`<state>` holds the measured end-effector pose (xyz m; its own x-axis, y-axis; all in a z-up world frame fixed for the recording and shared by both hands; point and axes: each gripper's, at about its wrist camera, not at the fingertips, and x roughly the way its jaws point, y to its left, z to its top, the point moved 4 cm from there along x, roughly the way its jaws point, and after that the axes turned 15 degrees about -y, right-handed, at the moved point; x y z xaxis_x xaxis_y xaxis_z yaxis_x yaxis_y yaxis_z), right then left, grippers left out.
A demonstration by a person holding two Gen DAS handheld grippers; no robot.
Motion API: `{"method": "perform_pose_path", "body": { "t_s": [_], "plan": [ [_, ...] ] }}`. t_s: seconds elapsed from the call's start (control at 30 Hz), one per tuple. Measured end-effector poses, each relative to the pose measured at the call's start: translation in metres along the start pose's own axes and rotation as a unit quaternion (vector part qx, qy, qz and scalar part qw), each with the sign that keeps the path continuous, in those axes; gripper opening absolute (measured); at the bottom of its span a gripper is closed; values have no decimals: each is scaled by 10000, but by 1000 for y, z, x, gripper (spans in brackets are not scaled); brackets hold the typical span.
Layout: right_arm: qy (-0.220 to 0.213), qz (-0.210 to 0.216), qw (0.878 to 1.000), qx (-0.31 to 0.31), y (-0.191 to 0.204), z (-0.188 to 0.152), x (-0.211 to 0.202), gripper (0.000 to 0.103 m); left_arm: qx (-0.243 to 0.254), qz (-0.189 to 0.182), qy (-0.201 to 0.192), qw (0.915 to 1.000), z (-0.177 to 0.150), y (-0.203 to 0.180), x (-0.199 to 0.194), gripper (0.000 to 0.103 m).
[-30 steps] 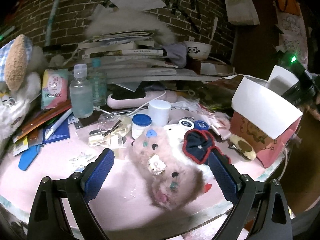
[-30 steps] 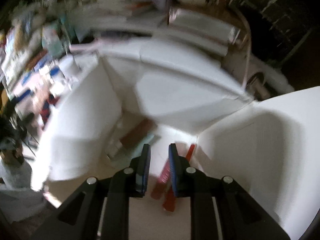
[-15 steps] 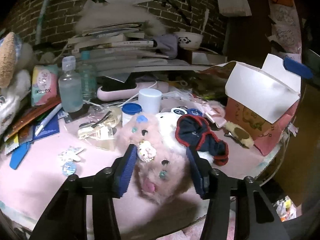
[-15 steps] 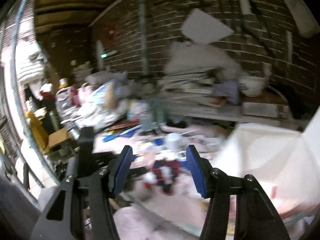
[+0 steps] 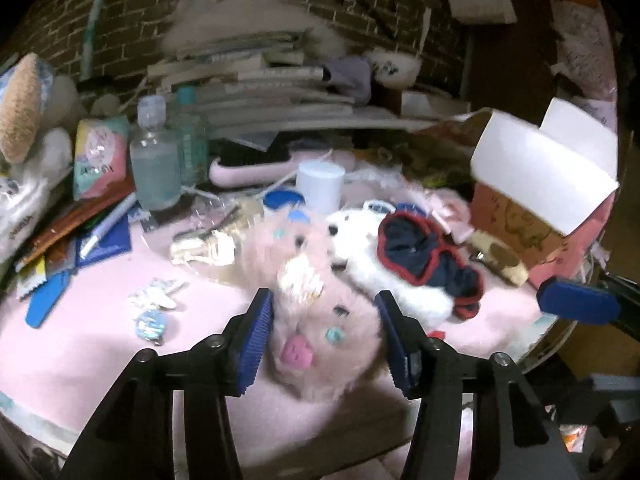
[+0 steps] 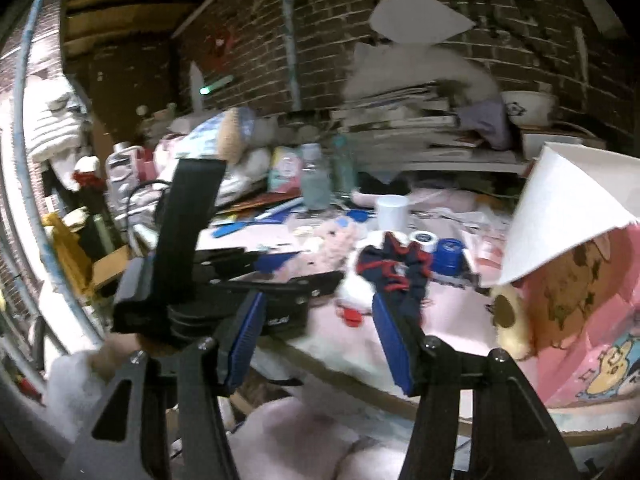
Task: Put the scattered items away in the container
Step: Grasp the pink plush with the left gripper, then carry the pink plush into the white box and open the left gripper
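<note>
Now left gripper (image 5: 324,338) half closed, pads touching both flanks of pink plush toy (image 5: 320,316) at near table edge: soft, light, squashy, so grip mid-body. Right gripper (image 6: 318,340) wide open, empty, off the edge. Box (image 5: 536,196) interior hidden behind white flaps; frames blurred

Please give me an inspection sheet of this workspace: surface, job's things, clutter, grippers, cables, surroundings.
Surface: pink mat, crowded.
Job's things: pink plush between the left gripper's pads; navy scrunchie on the white plush; box open, at the right.
Clutter: bottle, white jar, pen, book stack.
Grippers: left gripper closed on the pink plush; right gripper open, empty.
Cables: white cord beside the jar.
Surroundings: brick wall.
</note>
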<state>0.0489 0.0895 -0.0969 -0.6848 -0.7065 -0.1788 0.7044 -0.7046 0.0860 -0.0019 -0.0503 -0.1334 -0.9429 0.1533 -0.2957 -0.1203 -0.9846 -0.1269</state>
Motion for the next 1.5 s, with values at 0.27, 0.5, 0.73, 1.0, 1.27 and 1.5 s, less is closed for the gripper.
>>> {"method": "perform_pose_path", "body": {
  "t_s": [0.27,0.5,0.73,1.0,1.27,1.5],
  "plan": [
    [-369,-318,9984,295,-22,5,-5,53,108,234,-54,9997,1,1,2,32],
    [-473,-615,9964,327,-29,1,-9,53,111,370,-305,9988,17,5,-12,31],
    [-401,-903,9944,365,-38,-12,-2,53,-164,-218,-472,9985,57,-7,-21,31],
    [-398,-1134,9911,569,-52,-15,-2,53,-261,-1857,-344,9817,125,-72,-16,31],
    [-472,-1142,9902,658,-56,-15,-6,53,349,-2905,751,9533,162,-172,18,31],
    [-516,-1176,9886,781,-61,-15,-10,53,1219,-2570,2045,9366,141,-227,61,31]
  ]
}}
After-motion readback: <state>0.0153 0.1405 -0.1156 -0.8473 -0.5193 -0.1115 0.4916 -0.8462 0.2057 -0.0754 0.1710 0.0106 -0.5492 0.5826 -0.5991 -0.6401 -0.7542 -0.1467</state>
